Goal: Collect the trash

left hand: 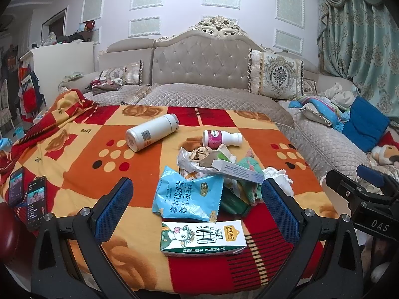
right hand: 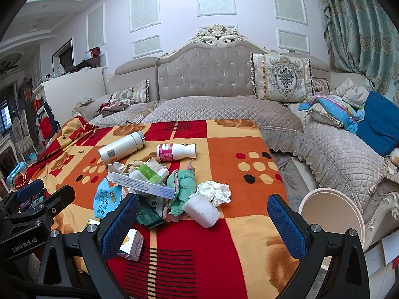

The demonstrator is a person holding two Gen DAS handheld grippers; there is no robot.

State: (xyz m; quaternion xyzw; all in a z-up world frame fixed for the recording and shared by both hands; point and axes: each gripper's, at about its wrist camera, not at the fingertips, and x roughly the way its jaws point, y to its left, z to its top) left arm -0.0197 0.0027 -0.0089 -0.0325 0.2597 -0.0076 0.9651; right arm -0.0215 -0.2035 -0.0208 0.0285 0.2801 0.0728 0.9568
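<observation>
Trash lies piled on a table under a red and orange blanket (left hand: 87, 149). In the left wrist view a milk carton (left hand: 202, 238) lies nearest, behind it a blue snack bag (left hand: 187, 194), a long white box (left hand: 237, 172), crumpled paper (left hand: 197, 154) and a pink-labelled bottle (left hand: 220, 138). My left gripper (left hand: 197, 204) is open and empty, above the carton and bag. In the right wrist view a white foam block (right hand: 202, 210), crumpled tissue (right hand: 215, 191) and a green cloth (right hand: 182, 186) lie ahead. My right gripper (right hand: 203, 220) is open and empty, just short of the block.
A white flask (left hand: 150, 132) lies on its side at the back left. Two phones (left hand: 27, 196) lie at the table's left edge. A round cream bin (right hand: 331, 221) stands to the right of the table. A grey sofa (right hand: 224, 109) runs behind and along the right.
</observation>
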